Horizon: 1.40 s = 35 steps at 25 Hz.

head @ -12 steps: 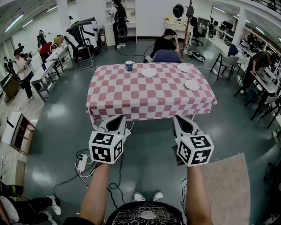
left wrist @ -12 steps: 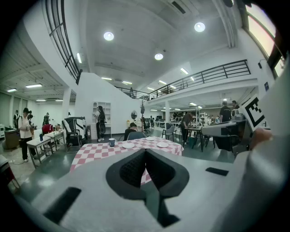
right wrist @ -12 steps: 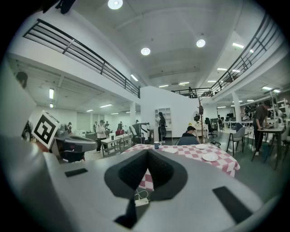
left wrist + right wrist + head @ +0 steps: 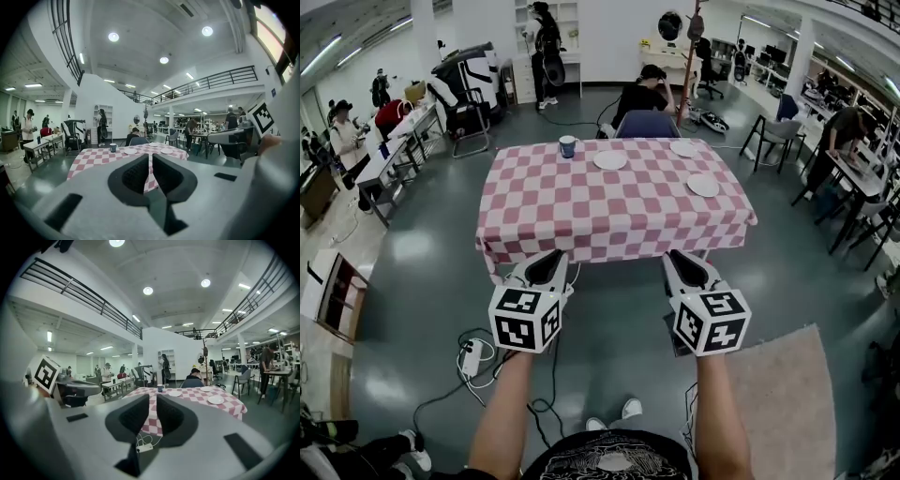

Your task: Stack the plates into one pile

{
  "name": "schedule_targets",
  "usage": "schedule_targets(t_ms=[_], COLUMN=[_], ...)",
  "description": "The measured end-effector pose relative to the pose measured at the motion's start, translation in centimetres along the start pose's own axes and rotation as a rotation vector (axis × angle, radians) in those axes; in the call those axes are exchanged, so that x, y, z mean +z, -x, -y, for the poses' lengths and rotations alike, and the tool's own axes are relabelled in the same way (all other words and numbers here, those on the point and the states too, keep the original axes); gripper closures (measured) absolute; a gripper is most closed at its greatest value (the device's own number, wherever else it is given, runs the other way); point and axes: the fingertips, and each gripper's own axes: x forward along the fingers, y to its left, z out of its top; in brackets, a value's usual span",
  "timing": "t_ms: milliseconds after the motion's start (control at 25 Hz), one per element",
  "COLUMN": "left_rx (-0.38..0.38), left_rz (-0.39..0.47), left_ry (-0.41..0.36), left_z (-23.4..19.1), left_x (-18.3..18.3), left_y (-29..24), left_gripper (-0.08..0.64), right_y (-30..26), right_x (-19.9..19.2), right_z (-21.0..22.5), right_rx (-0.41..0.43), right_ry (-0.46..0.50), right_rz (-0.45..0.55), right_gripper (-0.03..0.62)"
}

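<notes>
Three white plates lie apart on the far half of a red-and-white checkered table (image 4: 609, 211): one by the middle (image 4: 610, 160), one at the far right (image 4: 683, 148), one nearer on the right (image 4: 703, 186). A blue mug (image 4: 567, 146) stands at the far left. My left gripper (image 4: 547, 262) and right gripper (image 4: 682, 262) hover side by side over the floor, short of the table's near edge. Both are shut with nothing between the jaws. The plates (image 4: 130, 151) (image 4: 215, 400) show small and distant past each gripper (image 4: 150, 161) (image 4: 153, 401).
A person sits in a blue chair (image 4: 644, 122) at the table's far side. A power strip with cables (image 4: 472, 352) lies on the floor at my lower left, a beige rug (image 4: 787, 403) at lower right. Desks, chairs and people ring the room.
The table has slid slightly left in the head view and my feet have shifted. Both grippers hold the same pose, still shut and empty.
</notes>
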Motion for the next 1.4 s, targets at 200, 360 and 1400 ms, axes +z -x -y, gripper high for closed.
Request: schedule_targets(t_ms=[200,360,1400], left_rx=[-0.008,-0.009,0.077], left_rz=[-0.019,-0.023,-0.104], left_ry=[0.004,0.007,-0.001], left_z=[-0.7,-1.5,-8.1], left_x=[-0.4,-0.6,2.4], left_y=[-1.7,-3.3,-25.4], left_gripper=[0.485,0.459,0.347], right_y=[-1.3,-2.9,-23.7], right_x=[0.2,0.2,1.6], right_z=[0.6,1.1,14.9], right_rx=[-0.004,0.003,0.122], right_ry=[-0.002,-0.006,-0.06], right_rz=[0.005,0.008,-0.062], right_gripper=[0.508,0.491,0.364])
